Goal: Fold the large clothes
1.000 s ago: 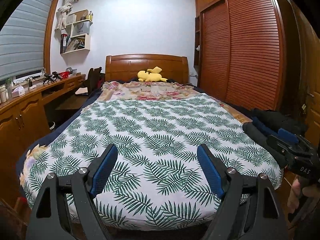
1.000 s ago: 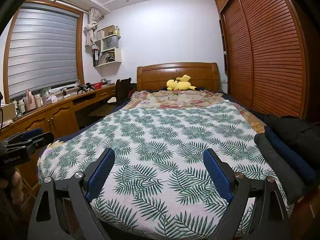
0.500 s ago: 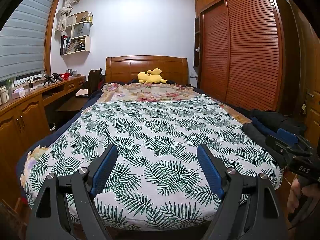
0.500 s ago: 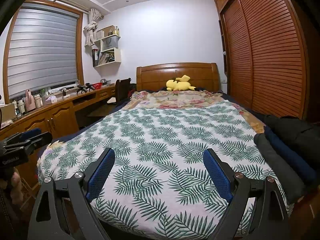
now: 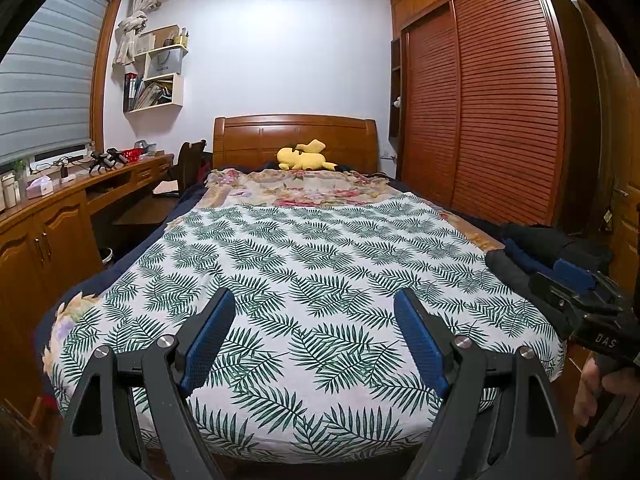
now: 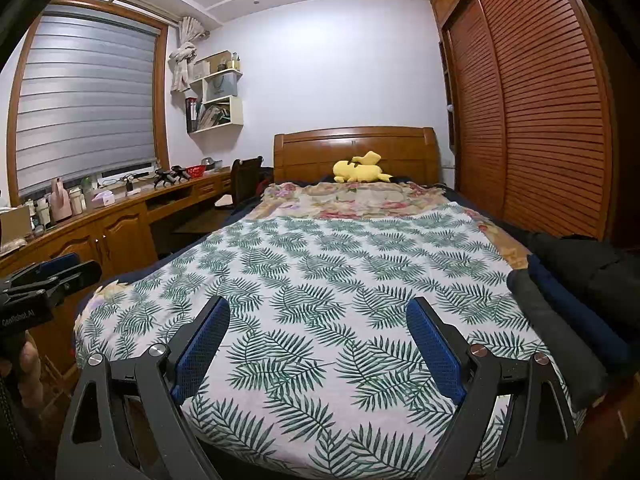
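Observation:
A pile of dark clothes, grey, navy and black (image 6: 568, 304), lies on the right edge of the bed; it also shows in the left wrist view (image 5: 532, 252). The bed is covered with a white sheet with green fern leaves (image 5: 320, 264). My left gripper (image 5: 314, 316) is open and empty, held above the foot of the bed. My right gripper (image 6: 318, 324) is open and empty, also above the foot of the bed, left of the clothes pile. The right gripper shows at the right edge of the left wrist view (image 5: 576, 296); the left gripper shows at the left edge of the right wrist view (image 6: 48, 280).
A yellow plush toy (image 5: 304, 156) lies by the wooden headboard (image 5: 296, 136). A floral blanket (image 5: 296, 188) covers the head end. A long wooden desk with cabinets (image 6: 100, 232) runs along the left wall. A louvred wardrobe (image 5: 492, 120) stands on the right.
The left wrist view has tilted slightly, so the room sits a little lower in the frame. Both grippers stay open and nearly still.

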Motion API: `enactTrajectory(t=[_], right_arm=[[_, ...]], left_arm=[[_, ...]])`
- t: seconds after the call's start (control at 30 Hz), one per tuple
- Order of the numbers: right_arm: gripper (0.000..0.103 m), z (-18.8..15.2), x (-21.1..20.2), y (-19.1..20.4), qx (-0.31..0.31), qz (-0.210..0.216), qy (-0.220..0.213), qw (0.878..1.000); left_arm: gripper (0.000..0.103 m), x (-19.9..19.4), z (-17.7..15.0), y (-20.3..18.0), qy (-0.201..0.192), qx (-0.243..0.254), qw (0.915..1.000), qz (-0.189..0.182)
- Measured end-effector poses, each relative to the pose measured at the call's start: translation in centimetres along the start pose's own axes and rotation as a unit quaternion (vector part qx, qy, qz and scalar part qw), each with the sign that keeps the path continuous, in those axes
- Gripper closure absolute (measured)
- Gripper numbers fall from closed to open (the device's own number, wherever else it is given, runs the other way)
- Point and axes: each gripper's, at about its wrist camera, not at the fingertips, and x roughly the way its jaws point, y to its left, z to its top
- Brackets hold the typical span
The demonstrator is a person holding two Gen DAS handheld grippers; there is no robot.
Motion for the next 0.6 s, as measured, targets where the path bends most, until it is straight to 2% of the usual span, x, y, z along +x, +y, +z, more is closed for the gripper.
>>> enactTrajectory(t=[0.6], right_arm=[[0.012, -0.03, -0.21, -0.80, 0.000, 0.004, 0.003, 1.000]], left_arm=[[0.021, -0.36, 0.09, -0.26, -0.003, 0.002, 1.0000, 0.000]])
